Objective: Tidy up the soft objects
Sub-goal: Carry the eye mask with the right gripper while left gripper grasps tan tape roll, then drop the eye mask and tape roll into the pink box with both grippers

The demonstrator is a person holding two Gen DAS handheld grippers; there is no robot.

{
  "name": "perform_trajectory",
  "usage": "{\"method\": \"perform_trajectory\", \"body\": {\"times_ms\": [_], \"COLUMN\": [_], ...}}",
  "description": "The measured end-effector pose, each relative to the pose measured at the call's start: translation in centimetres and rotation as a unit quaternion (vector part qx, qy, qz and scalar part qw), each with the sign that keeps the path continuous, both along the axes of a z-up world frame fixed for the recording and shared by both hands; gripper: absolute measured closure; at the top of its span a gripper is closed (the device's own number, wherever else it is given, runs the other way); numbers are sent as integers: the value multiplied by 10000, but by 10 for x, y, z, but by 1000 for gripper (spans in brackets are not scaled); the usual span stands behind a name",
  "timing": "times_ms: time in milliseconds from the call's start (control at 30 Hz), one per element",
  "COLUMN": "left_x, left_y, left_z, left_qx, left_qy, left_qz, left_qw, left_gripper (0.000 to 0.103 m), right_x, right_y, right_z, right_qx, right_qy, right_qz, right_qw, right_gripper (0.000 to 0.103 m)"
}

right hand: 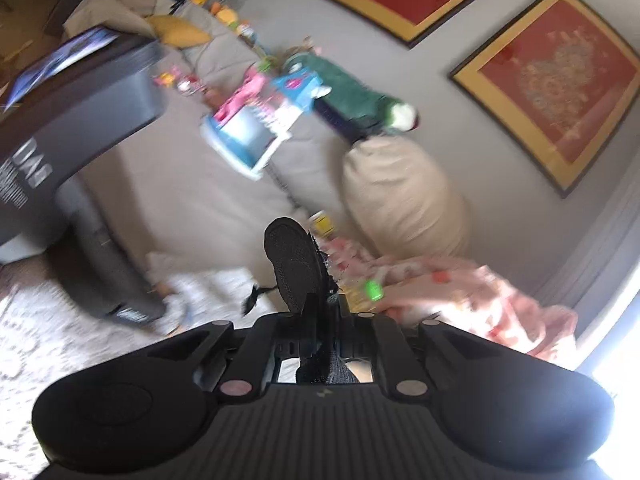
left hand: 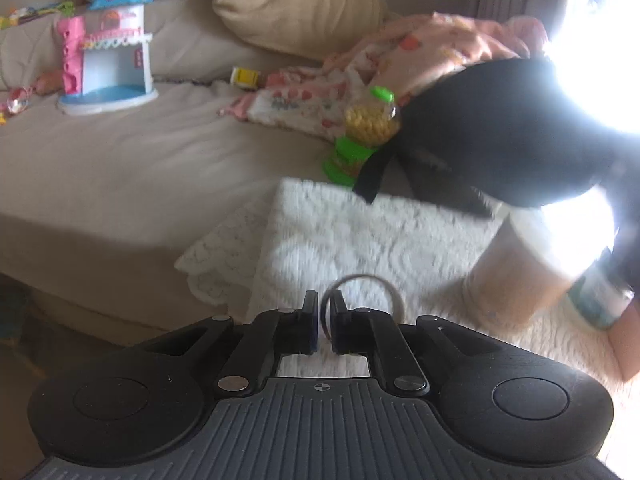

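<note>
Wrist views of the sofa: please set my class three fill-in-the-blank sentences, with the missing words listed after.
1. The right gripper is shut on a ____ fabric piece.
2. The left gripper pinches a thin ____.
3. The jar of yellow balls has a ____ lid.

Missing words: black; ring; green

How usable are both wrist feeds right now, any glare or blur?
Left wrist view: window glare blows out the upper right, washing over the black bag; white rug motion-smeared. Right wrist view: overall motion blur, toy house smeared; black fabric piece in the right gripper stays sharp.
</note>
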State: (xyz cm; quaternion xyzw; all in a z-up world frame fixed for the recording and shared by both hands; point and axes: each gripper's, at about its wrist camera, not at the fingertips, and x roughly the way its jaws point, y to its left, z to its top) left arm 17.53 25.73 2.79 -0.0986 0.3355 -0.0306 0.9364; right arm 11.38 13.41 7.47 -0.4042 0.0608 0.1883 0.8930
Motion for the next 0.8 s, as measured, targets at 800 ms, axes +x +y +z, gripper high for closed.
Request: {"method": "perform_trajectory", "body": {"times_ms": [800], "left_x": [17], "left_y": [-195], "left_z": [137], "left_qx": [793], "left_qy": [-1151], "left_qz": [-1308], "left_qw": [9815], "left_gripper": [95], "right_x": [-26], "right_y": [-229], "right_z": [86], "right_qx": [329], "right_qy": [-1598], "right_qz": [-1177], "right_qw": [9796], "right_gripper": [96]}}
